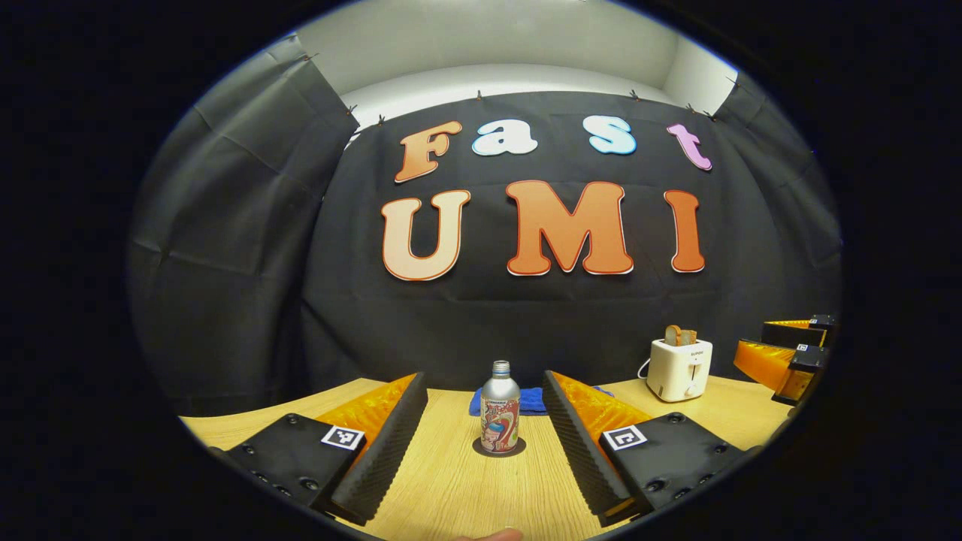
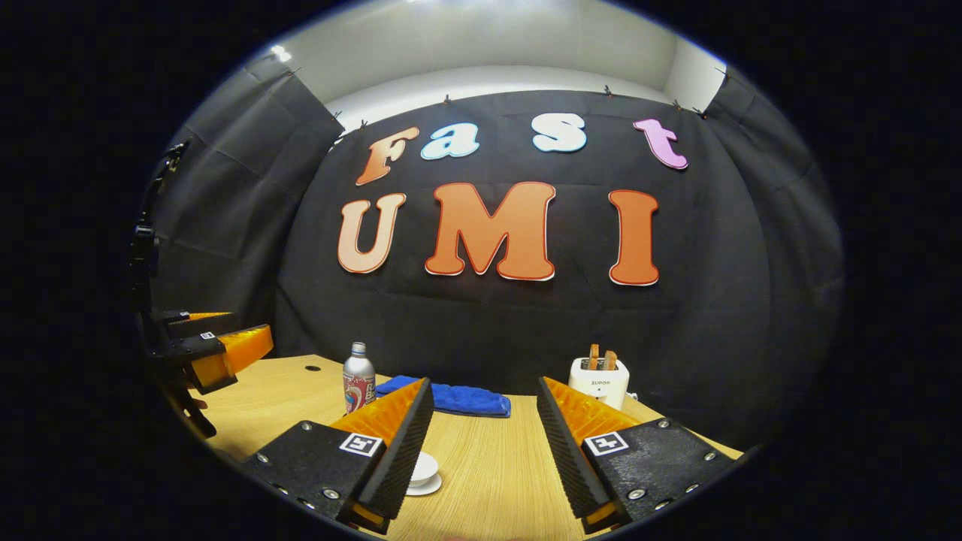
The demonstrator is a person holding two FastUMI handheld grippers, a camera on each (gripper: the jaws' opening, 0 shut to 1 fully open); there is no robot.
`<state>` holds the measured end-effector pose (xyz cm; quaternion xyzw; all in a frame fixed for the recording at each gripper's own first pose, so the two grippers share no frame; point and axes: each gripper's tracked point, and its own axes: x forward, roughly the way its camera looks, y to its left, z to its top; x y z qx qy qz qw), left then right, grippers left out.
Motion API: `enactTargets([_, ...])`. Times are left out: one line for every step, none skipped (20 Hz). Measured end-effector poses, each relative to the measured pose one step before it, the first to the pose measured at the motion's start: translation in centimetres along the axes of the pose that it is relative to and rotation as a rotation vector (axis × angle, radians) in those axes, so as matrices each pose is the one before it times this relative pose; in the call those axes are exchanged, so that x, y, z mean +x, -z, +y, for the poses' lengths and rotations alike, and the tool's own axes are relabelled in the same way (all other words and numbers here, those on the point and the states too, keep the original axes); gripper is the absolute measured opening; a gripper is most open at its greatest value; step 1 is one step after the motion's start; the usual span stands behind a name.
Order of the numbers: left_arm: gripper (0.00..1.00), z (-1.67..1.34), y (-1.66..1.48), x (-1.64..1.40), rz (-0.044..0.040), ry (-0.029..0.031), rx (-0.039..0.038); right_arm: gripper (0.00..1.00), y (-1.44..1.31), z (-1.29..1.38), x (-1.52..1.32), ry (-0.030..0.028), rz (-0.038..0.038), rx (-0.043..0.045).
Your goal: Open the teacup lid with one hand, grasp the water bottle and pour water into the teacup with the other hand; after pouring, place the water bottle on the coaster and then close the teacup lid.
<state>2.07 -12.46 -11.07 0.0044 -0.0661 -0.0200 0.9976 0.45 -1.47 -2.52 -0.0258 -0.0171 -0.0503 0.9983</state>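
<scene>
Both grippers wide open, nothing picked up yet.

My left gripper (image 1: 485,443) holds nothing, and the bottle (image 1: 500,409) stands on its coaster (image 1: 499,451) just ahead, between the fingers. My right gripper (image 2: 485,458) is spread wide too; the cup (image 2: 421,472) sits near, by its left finger. I think lifting the lid comes next. I cannot tell what is inside the cup. The toaster (image 2: 599,382), far right, holds bread.

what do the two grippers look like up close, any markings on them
Both look alike. The left gripper has two long wedge-shaped fingers with ribbed inner faces, each on a flat black block with visible screws and a small square black-and-white tag. The right gripper has the same wedge fingers, screwed black blocks and square tags. No cables or sleeves are visible.
</scene>
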Motion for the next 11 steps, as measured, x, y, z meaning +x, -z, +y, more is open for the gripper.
enactTargets([0.99,-0.004,-0.065,0.085,0.00011,-0.00107,0.00032,0.80,-0.175,-0.159,-0.027,0.00410,-0.00326,-0.00001])
enactTargets([0.97,0.145,-0.033,-0.020,-0.00267,-0.00181,0.00180,0.82,-0.136,-0.093,-0.005,0.00029,-0.00406,0.00266])
enactTargets([0.99,0.049,-0.055,0.017,-0.00208,-0.00254,0.00436,0.82,-0.173,0.005,-0.024,0.00295,-0.00360,0.00169])
enactTargets([0.99,-0.032,-0.027,0.039,-0.00210,-0.00115,0.00394,0.82,-0.051,-0.088,0.013,0.00184,-0.00411,0.00321])
enactTargets([0.99,0.049,-0.040,-0.023,0.00071,0.00311,-0.00051,0.83,-0.109,0.070,-0.079,-0.00283,-0.00122,0.00153])
enactTargets([0.99,-0.124,0.039,0.042,0.00153,0.00361,-0.00324,0.82,0.014,-0.031,-0.013,0.00024,0.00132,0.00081])
enactTargets([0.99,-0.025,0.073,-0.022,0.00308,-0.00009,-0.00138,0.82,0.053,0.028,0.017,-0.00298,0.00045,0.00031])
enactTargets([0.99,0.074,0.076,0.009,0.00258,-0.00148,-0.00116,0.82,0.032,-0.029,-0.061,0.00010,0.00101,-0.00180])
enactTargets([0.99,0.081,0.089,-0.029,0.00348,-0.00311,-0.00075,0.82,0.042,0.002,-0.034,-0.00026,-0.00053,-0.00310])
enactTargets([0.99,-0.033,0.066,0.063,0.00187,-0.00056,-0.00097,0.82,0.008,-0.024,-0.044,-0.00012,0.00011,-0.00467])
enactTargets([1.00,0.039,0.023,-0.028,0.00263,-0.00076,0.00155,0.82,-0.019,-0.055,-0.002,-0.00006,-0.00079,-0.00168])
